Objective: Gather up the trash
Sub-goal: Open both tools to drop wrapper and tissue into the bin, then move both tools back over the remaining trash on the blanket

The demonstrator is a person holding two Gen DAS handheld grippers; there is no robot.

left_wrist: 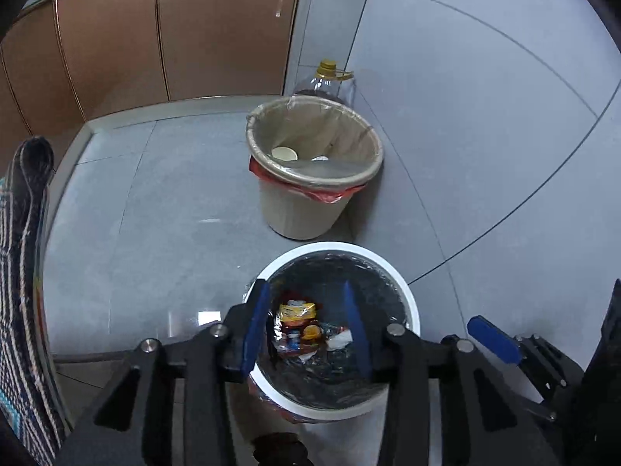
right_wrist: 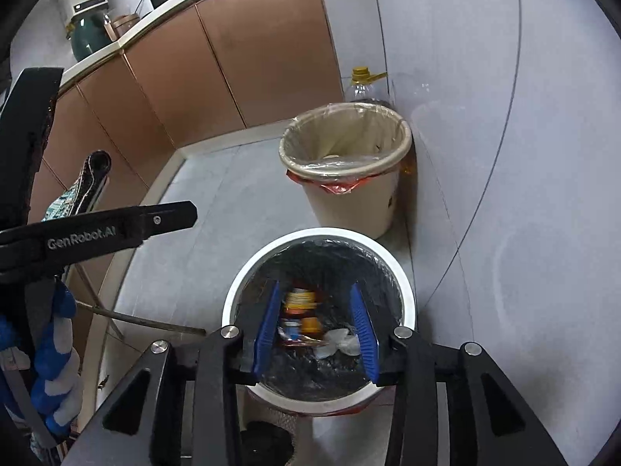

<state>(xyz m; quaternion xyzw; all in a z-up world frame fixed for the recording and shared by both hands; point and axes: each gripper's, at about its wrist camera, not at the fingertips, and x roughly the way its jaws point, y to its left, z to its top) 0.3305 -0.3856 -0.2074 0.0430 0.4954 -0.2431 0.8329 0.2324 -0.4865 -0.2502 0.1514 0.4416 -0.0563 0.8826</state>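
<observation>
The only readable writing is "GenRobot.AI", in pale letters along the black arm of the left hand-held gripper [right_wrist: 116, 229] (seen from the right wrist view). The wrappers' print is too small to read.

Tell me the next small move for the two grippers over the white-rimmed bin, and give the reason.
Probably lower both a little and close them on the black liner's edge at the rim. The left gripper and right gripper hang open above the white-rimmed bin, holding nothing. Wrappers already lie inside the black liner, so the bag looks ready to gather.
</observation>
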